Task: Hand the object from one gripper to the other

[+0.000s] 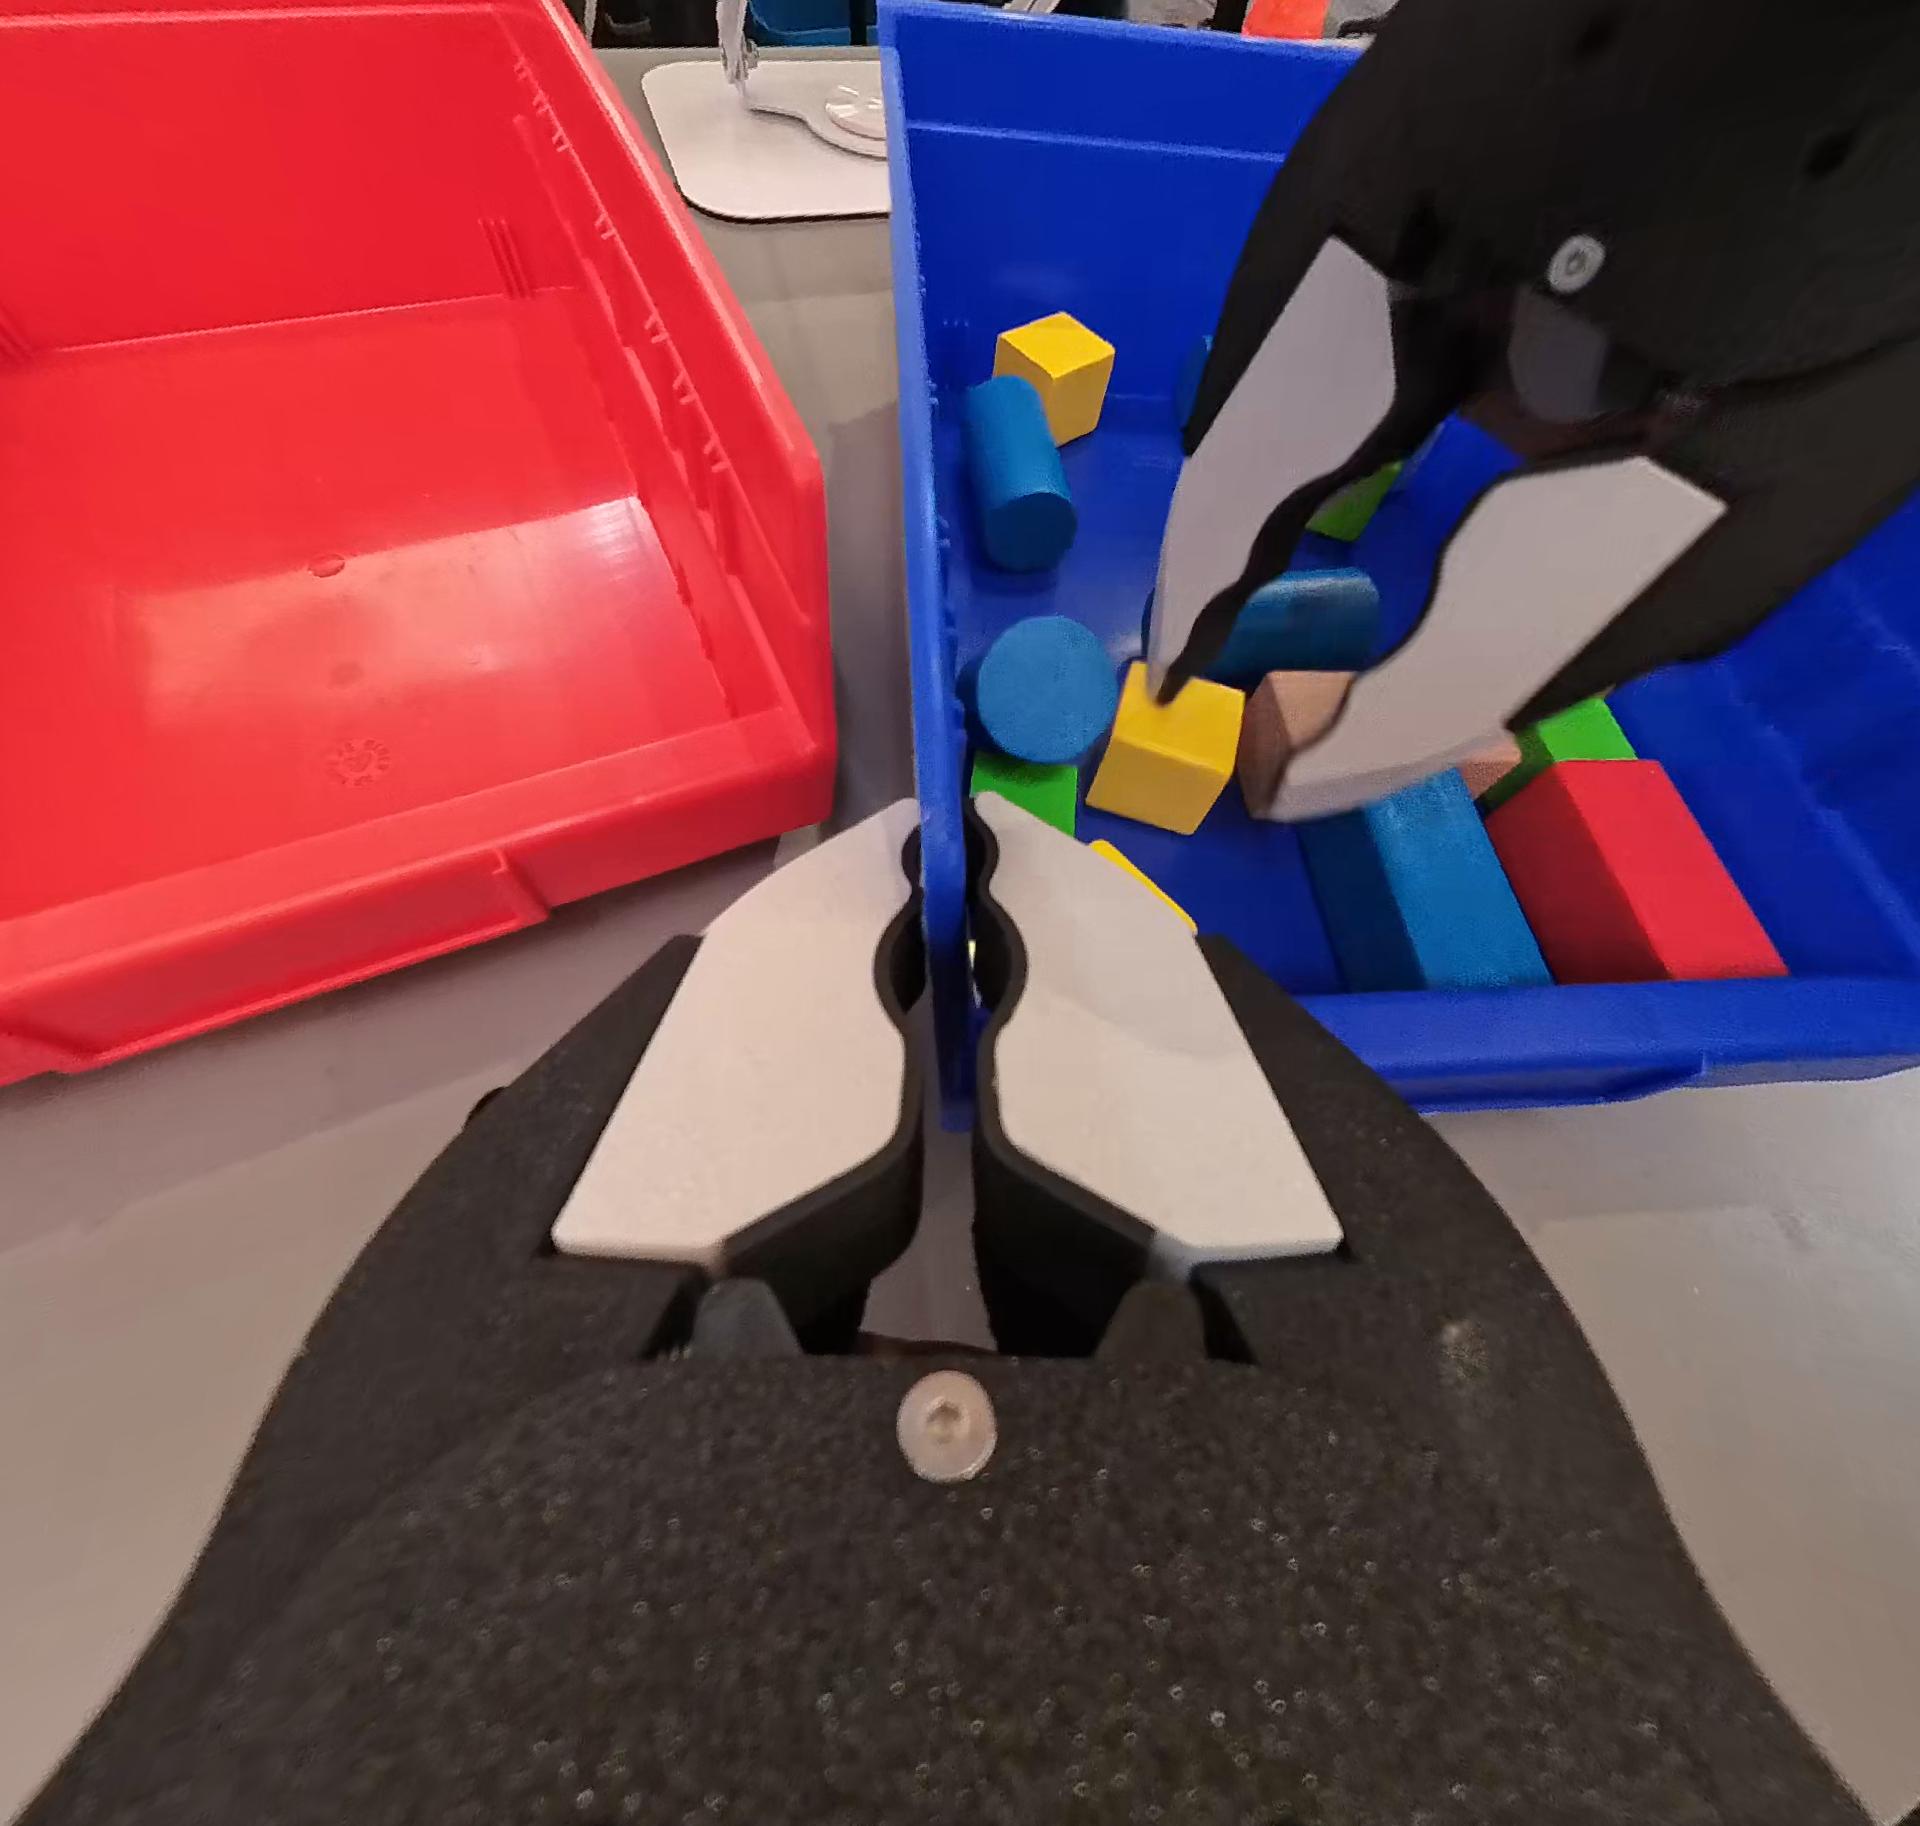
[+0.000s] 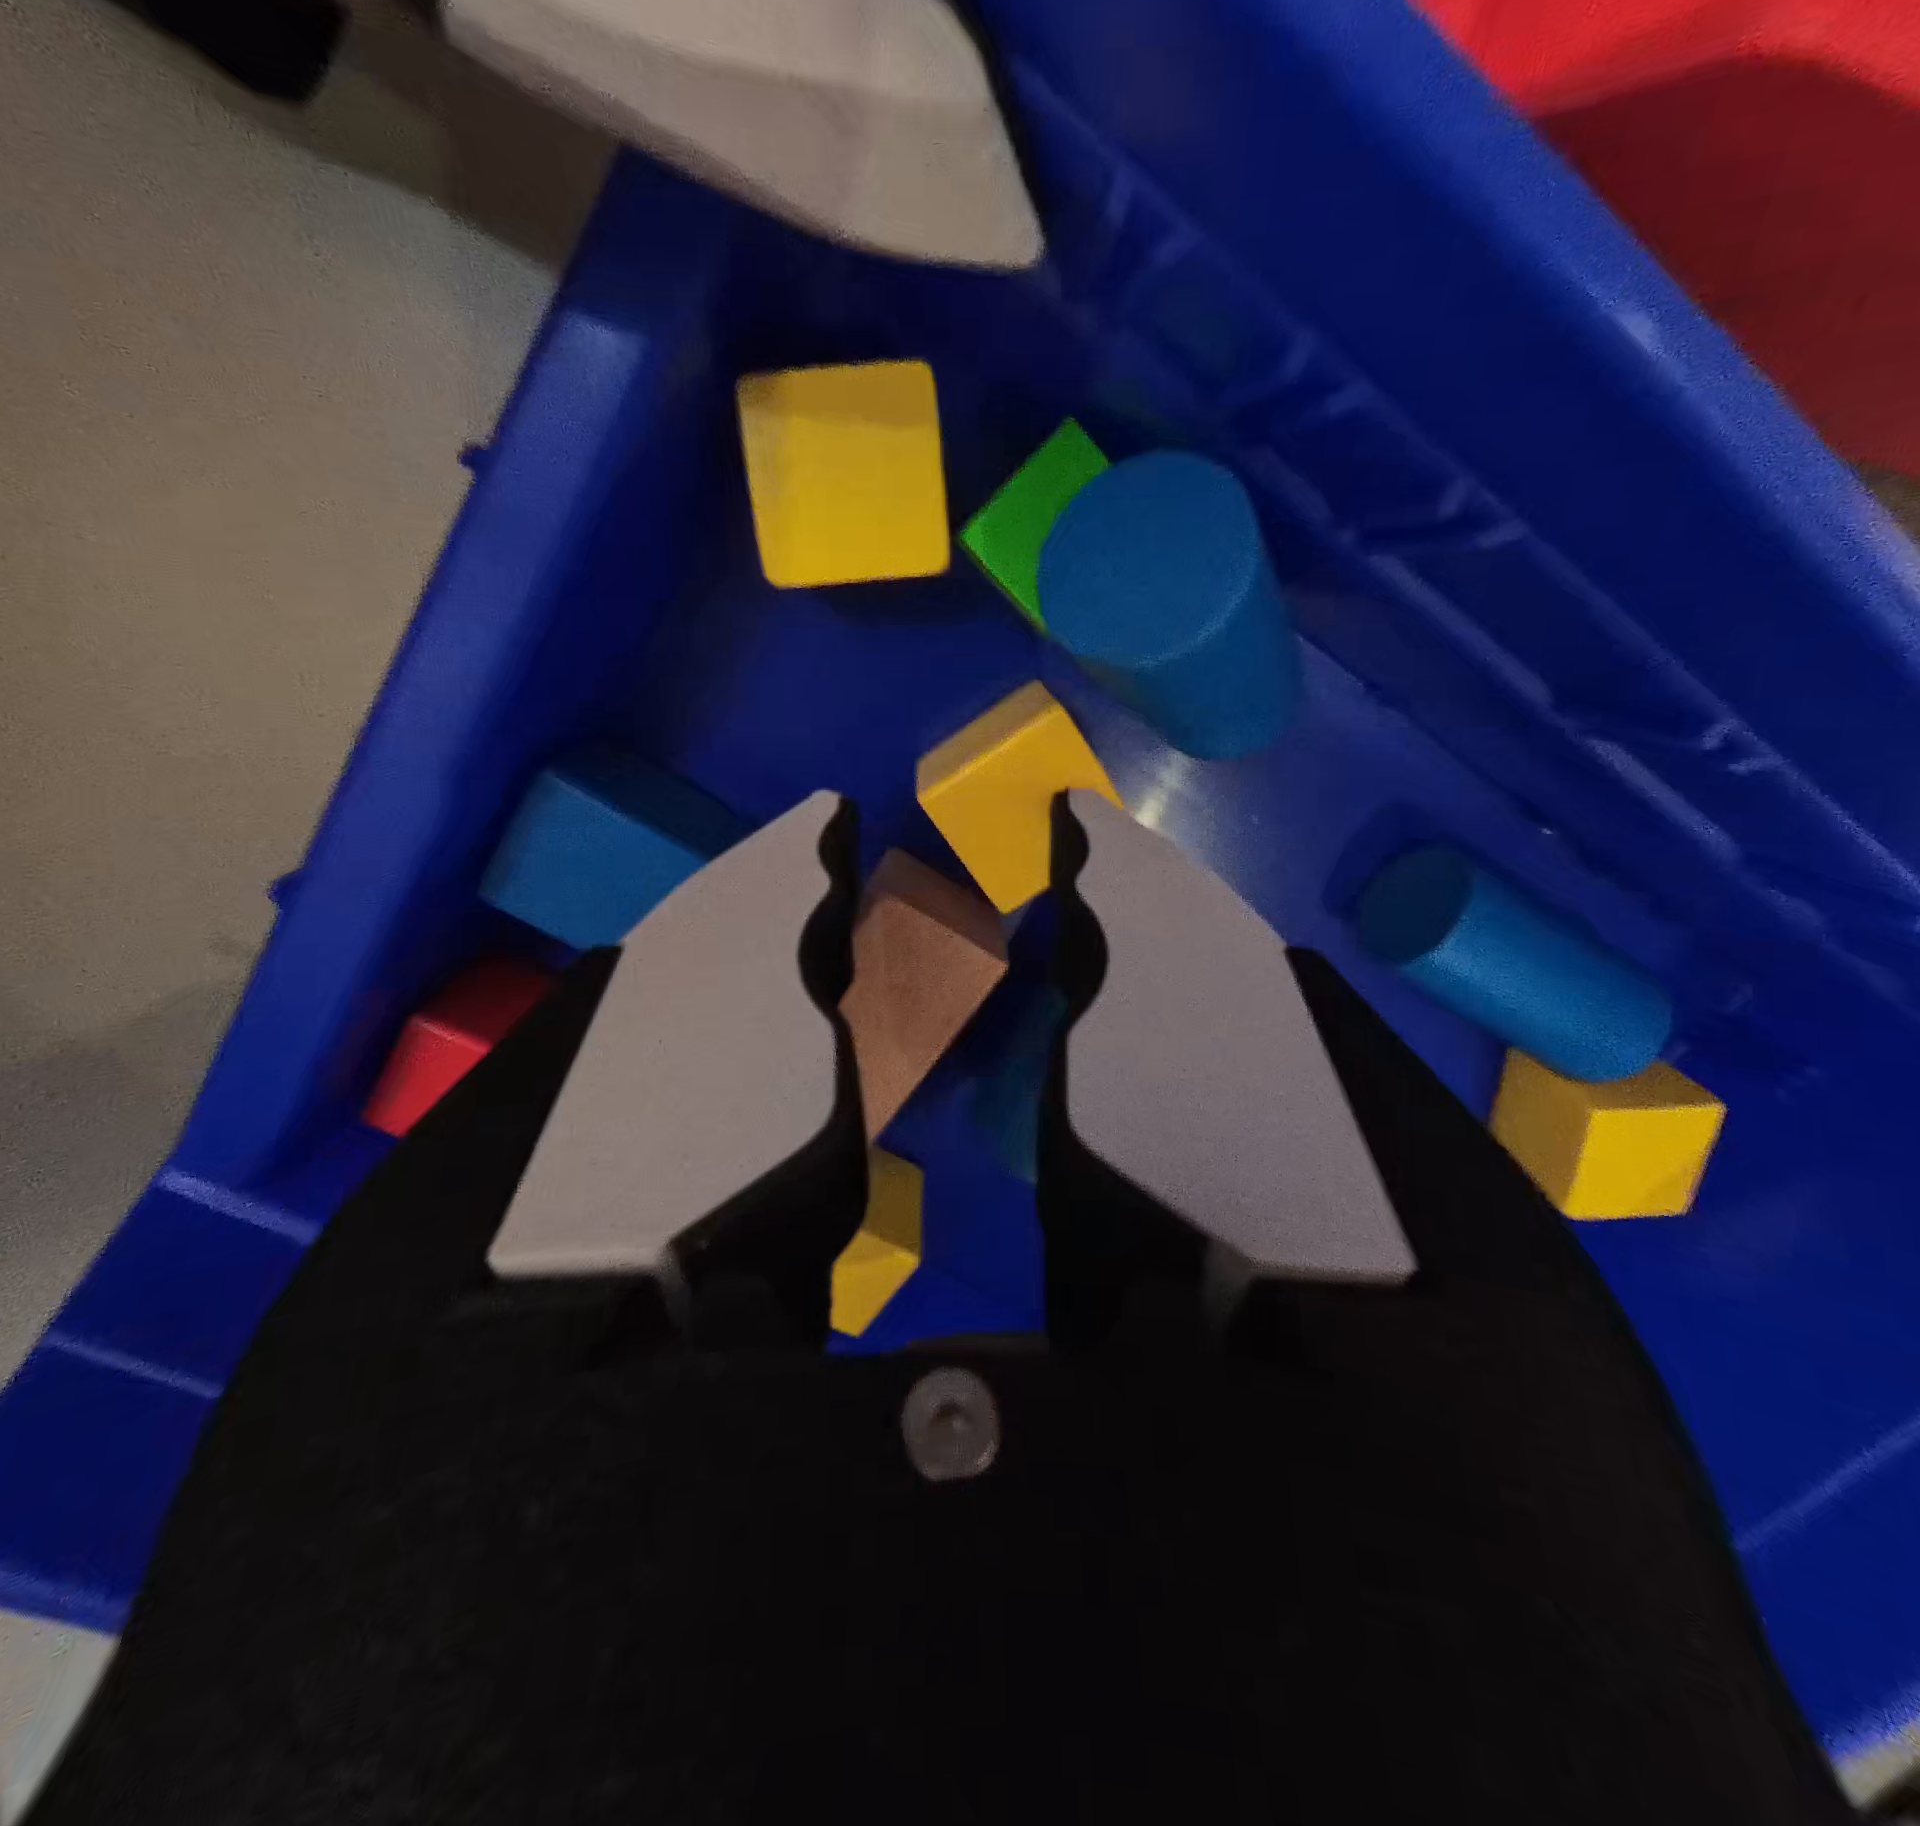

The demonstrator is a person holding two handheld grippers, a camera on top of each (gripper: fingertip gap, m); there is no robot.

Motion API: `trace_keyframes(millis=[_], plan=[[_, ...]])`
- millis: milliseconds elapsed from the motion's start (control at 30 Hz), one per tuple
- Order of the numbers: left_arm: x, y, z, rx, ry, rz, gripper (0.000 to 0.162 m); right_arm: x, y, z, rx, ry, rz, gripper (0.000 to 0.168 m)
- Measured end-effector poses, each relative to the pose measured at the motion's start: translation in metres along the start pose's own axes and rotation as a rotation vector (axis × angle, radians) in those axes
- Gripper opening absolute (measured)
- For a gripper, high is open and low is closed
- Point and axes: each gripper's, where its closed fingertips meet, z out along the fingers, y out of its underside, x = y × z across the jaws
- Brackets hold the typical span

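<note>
Brown wedge-shaped block (image 2: 914,987) lies in the blue bin (image 2: 343,945), between the two spread fingers of the right gripper (image 2: 951,820), which reaches down into the bin; whether either finger touches the block cannot be told; in the left wrist view the same block (image 1: 1283,727) shows partly behind one grey finger; a yellow cube (image 1: 1169,748) sits just beside the block, under the tip of the other finger; a blue cylinder (image 1: 1044,690) rests on the far side of that cube, against the bin's side wall, with a green block (image 1: 1029,789) near it; a second blue cylinder (image 1: 1013,472) and another yellow cube (image 1: 1055,368) lie farther back; a long blue block (image 1: 1429,893) and a red block (image 1: 1621,872) lie side by side near the bin's front lip; the left gripper (image 1: 945,820) pinches the bin's side wall (image 1: 940,633), one finger outside and one inside; a red bin (image 1: 364,488) stands just beside the blue one on a grey table (image 1: 156,1257).
</note>
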Motion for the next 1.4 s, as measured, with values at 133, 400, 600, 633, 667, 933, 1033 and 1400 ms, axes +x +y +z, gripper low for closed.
trace_keyframes(millis=[133,400,600,633,667,933,1033,1400], plan=[[0.001,0.0,0.0,-0.001,0.0,0.003,0.004,0.052,0.089,-0.02,-0.42,0.211,-0.069,0.044],[0.001,0.0,0.001,0.001,0.005,0.002,0.004,-0.03,0.02,-0.028,-0.101,-0.079,-0.139,0.045],[0.001,0.0,0.001,0.002,0.009,0.003,0.004,-0.064,0.018,-0.002,-0.149,-0.155,-0.362,0.049],[0.001,0.0,0.001,0.002,0.009,0.002,0.004,-0.056,0.029,0.002,-0.217,-0.127,-0.396,0.051],[0.001,0.0,0.001,0.002,0.009,0.002,0.004,-0.046,0.044,0.008,-0.304,-0.084,-0.453,0.047],[0.002,-0.001,0.001,0.008,0.023,-0.005,0.004,0.087,0.07,-0.041,-0.346,0.276,-0.155,0.034],[0.002,-0.001,0.001,0.01,0.03,-0.007,0.004,0.069,0.076,-0.059,-0.306,0.218,-0.155,0.043],[0.002,0.0,0.002,0.003,0.02,-0.002,0.004,-0.076,0.058,-0.009,-0.319,-0.246,-0.323,0.058]])
